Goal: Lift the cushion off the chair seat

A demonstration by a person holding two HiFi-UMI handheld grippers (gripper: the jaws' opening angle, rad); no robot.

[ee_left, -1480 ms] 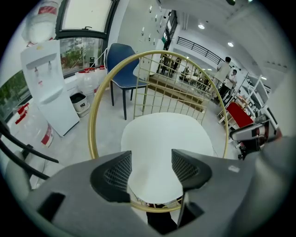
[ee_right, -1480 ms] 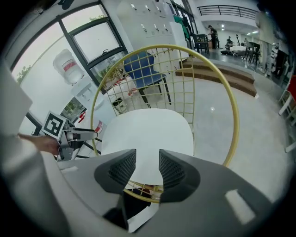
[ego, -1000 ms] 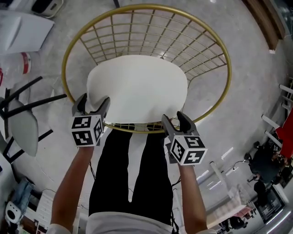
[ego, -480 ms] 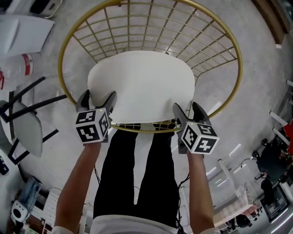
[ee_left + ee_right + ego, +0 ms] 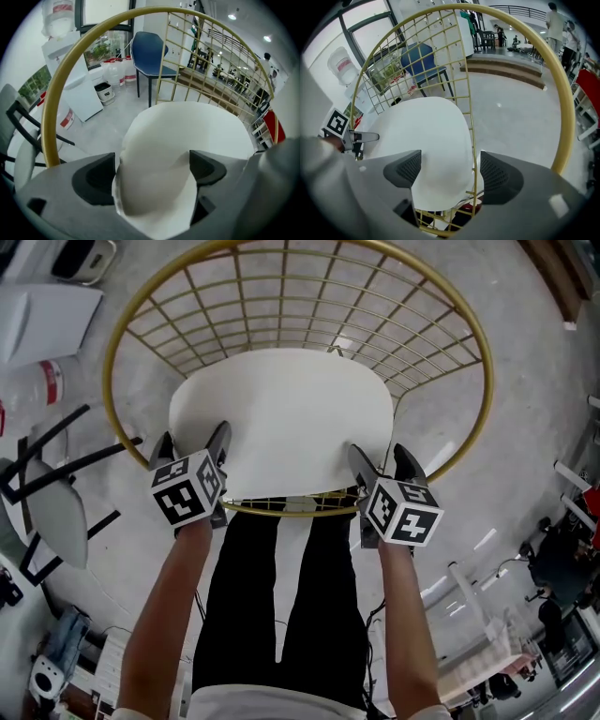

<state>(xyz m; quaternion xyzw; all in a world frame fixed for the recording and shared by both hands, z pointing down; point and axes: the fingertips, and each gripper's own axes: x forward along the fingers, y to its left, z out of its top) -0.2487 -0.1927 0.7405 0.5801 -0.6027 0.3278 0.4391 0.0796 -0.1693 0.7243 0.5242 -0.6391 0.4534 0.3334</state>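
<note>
A white rounded cushion (image 5: 281,418) lies on the seat of a gold wire chair (image 5: 110,381). My left gripper (image 5: 192,439) sits at the cushion's front left corner. Its jaws are opening, and in the left gripper view (image 5: 152,171) that corner of the cushion (image 5: 187,136) fills the gap between them without being squeezed. At the front right edge my right gripper (image 5: 382,456) is also opening. In the right gripper view (image 5: 450,171) its jaws straddle the cushion (image 5: 426,140) edge and a gold wire (image 5: 474,154), with gaps on both sides.
The chair's gold ring (image 5: 562,93) and wire-grid back curve round behind the cushion. A grey chair with black legs (image 5: 52,507) stands on the left, with a white cabinet (image 5: 47,306) beyond it. A blue chair (image 5: 147,51) is further off. The person's black trousers (image 5: 272,587) are just below the seat's front.
Both grippers have come forward and down from the seat's front rim onto the cushion's front corners, and their jaws have spread wider.
</note>
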